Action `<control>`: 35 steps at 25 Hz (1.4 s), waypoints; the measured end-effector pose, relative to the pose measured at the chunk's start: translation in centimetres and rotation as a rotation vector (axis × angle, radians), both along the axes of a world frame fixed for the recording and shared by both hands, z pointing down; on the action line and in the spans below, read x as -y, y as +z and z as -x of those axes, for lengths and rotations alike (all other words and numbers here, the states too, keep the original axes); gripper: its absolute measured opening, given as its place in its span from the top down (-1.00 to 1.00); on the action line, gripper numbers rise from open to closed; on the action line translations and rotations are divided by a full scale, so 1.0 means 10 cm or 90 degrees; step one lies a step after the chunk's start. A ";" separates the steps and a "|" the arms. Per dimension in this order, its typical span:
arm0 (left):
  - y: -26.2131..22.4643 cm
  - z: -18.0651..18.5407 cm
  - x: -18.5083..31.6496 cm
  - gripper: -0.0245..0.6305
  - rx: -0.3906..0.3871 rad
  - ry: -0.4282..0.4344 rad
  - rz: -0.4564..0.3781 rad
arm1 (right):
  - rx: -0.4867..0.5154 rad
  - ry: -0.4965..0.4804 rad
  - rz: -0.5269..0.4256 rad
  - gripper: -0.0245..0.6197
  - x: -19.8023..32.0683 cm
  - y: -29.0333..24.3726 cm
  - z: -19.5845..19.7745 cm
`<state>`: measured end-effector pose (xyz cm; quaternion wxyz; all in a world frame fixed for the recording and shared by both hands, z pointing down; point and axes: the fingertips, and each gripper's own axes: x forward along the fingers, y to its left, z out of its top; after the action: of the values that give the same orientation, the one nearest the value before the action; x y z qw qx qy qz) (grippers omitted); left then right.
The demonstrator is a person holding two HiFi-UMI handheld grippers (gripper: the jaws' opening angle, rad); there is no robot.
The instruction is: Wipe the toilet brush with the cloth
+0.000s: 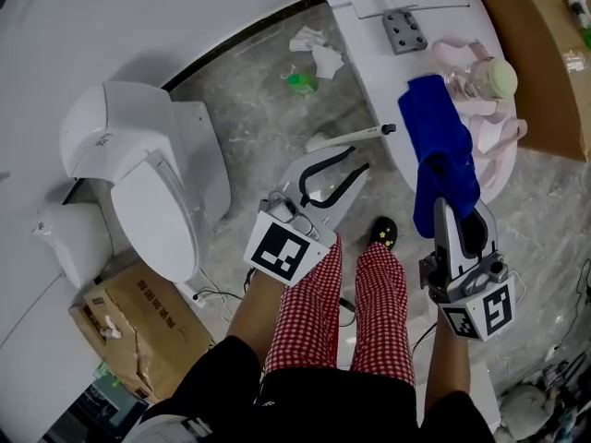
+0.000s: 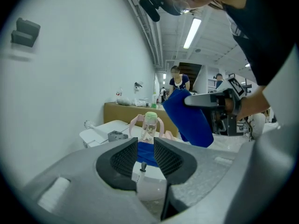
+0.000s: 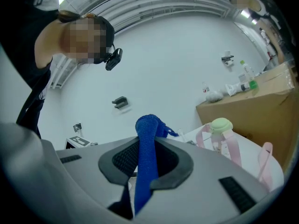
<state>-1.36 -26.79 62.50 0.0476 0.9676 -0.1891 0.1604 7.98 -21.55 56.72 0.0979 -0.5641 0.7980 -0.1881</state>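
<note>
Cloth (image 3: 145, 162) in right fingers (image 3: 122, 159), brush (image 2: 140, 172) beyond left fingers (image 2: 124, 160)

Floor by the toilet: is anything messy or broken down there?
Yes. Crumpled white paper and a small green scrap lie loose on the grey floor, to the right of the toilet in the head view. The cardboard box beside the toilet looks torn and dented along its top.
</note>
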 end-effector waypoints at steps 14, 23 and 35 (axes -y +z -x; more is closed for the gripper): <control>0.66 -0.01 0.13 0.62 0.013 0.019 0.045 | 0.003 0.009 0.020 0.72 0.05 0.42 -0.02; 1.24 -0.11 0.13 0.62 0.047 0.055 0.071 | -0.010 -0.017 0.037 0.72 0.10 0.70 0.01; 1.54 -0.24 0.23 0.60 0.051 0.068 0.080 | 0.066 0.001 0.056 0.72 0.36 0.93 -0.15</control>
<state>1.05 -29.13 77.85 0.0922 0.9642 -0.1287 0.2128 9.45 -25.12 66.02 0.1143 -0.5578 0.7826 -0.2516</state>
